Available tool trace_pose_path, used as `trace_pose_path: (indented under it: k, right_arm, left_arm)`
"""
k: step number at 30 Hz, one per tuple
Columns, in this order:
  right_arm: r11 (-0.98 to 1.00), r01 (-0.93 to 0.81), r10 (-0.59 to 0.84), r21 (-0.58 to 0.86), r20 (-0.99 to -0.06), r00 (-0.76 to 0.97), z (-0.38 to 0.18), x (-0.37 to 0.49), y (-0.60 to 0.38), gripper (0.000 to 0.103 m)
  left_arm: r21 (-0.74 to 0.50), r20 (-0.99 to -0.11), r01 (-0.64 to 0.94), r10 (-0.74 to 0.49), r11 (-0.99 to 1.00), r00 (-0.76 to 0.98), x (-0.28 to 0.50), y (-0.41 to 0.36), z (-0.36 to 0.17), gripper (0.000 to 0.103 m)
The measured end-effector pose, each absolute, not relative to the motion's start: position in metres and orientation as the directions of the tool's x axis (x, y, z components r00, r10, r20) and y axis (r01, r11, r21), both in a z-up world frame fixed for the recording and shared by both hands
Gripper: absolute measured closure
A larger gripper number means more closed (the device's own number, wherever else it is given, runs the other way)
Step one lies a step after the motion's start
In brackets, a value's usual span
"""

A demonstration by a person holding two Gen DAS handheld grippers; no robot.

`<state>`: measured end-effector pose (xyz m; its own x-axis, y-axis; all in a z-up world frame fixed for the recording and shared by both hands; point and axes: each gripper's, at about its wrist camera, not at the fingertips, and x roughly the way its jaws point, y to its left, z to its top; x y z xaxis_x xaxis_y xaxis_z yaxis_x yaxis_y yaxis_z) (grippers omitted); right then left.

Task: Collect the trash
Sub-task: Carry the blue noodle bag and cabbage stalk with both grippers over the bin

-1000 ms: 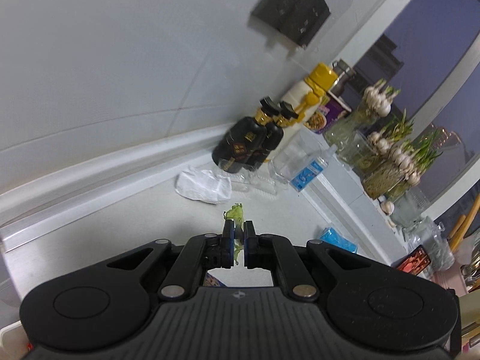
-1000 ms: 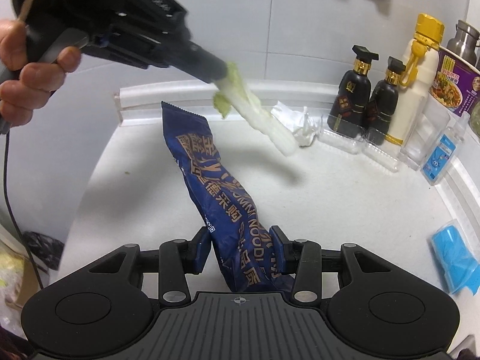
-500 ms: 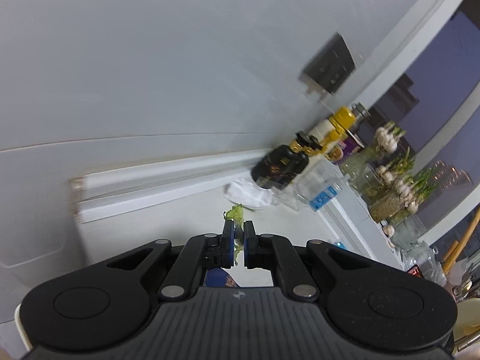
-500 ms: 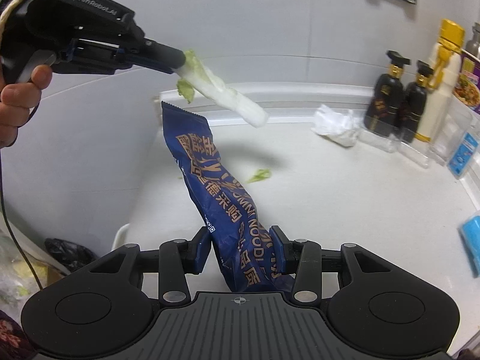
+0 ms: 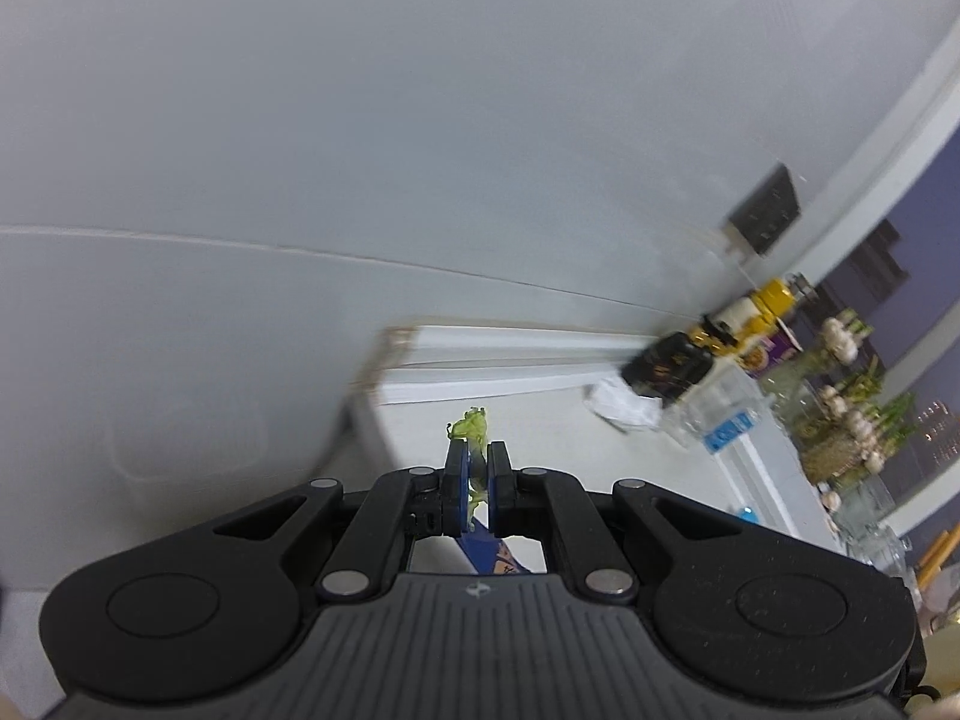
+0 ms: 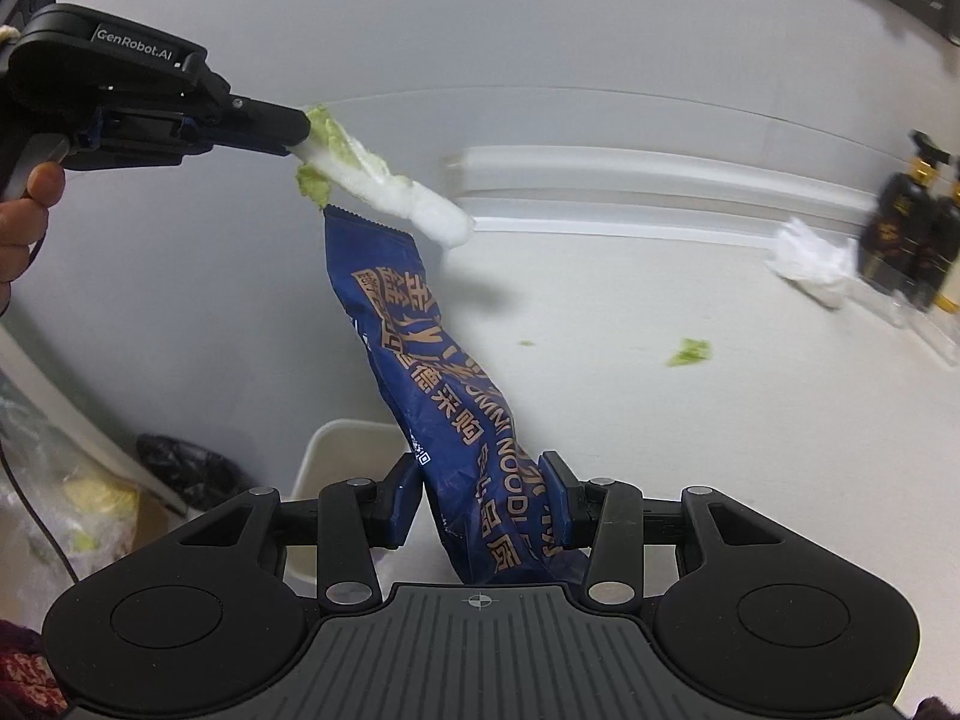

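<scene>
— Here, what do the left gripper [image 6: 303, 135] jaws have?

— A cabbage leaf [image 6: 384, 186], pinched at its green end between jaws nearly shut. In the right wrist view the white stalk slants down and away, held in the air above the top edge of the wrapper [image 6: 456, 402]. In the left wrist view only a green frill shows past the pads [image 5: 457, 474].

— And the right gripper [image 6: 486, 501]?

— Its jaws stand partly open and are clamped on the lower part of a blue noodle wrapper, which rises upright and leans left toward the leaf.

— What lies farther out?

— Below and left of the right jaws, the rim of a white bin [image 6: 336, 438] shows, just off the desk [image 6: 660, 420] edge. On the desk lie a green scrap [image 6: 690, 353] and a smaller fleck [image 6: 527, 343], well apart from the wrapper. A crumpled tissue [image 6: 810, 261] sits against the back edge, just beside two dark bottles [image 6: 906, 228].

— Anyone in view?

— A hand [image 6: 24, 222] at the far left, gripping the left gripper's handle. Bags [image 6: 72, 510] lie on the floor below.
</scene>
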<state>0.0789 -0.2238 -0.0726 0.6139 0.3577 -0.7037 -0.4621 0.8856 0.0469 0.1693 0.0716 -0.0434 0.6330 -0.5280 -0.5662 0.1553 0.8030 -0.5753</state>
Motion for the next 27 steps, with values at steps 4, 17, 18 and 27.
trace_pose_path:
  k: [4,17,18,27]
  right_arm:
    - [0.863,-0.505,0.364,0.02,-0.719,0.593,-0.074,0.08,-0.216,0.062]
    - [0.757,-0.638,0.301,-0.141,-0.792,0.531,-0.096,0.088,-0.14,0.062]
    - [0.745,-0.647,0.288,-0.161,-0.798,0.529,-0.1,0.088,-0.134,0.062]
    - [0.639,-0.722,0.191,-0.265,-0.855,0.482,-0.144,0.088,-0.088,0.062]
  left_arm:
    - [-0.575,-0.579,0.094,-0.486,0.813,0.655,0.158,0.095,-0.05,0.098]
    - [-0.533,-0.659,-0.04,-0.385,0.845,0.647,0.139,0.146,-0.09,0.098]
    - [-0.527,-0.666,-0.045,-0.379,0.849,0.642,0.139,0.147,-0.095,0.098]
    - [-0.474,-0.74,-0.082,-0.346,0.876,0.577,0.136,0.154,-0.139,0.098]
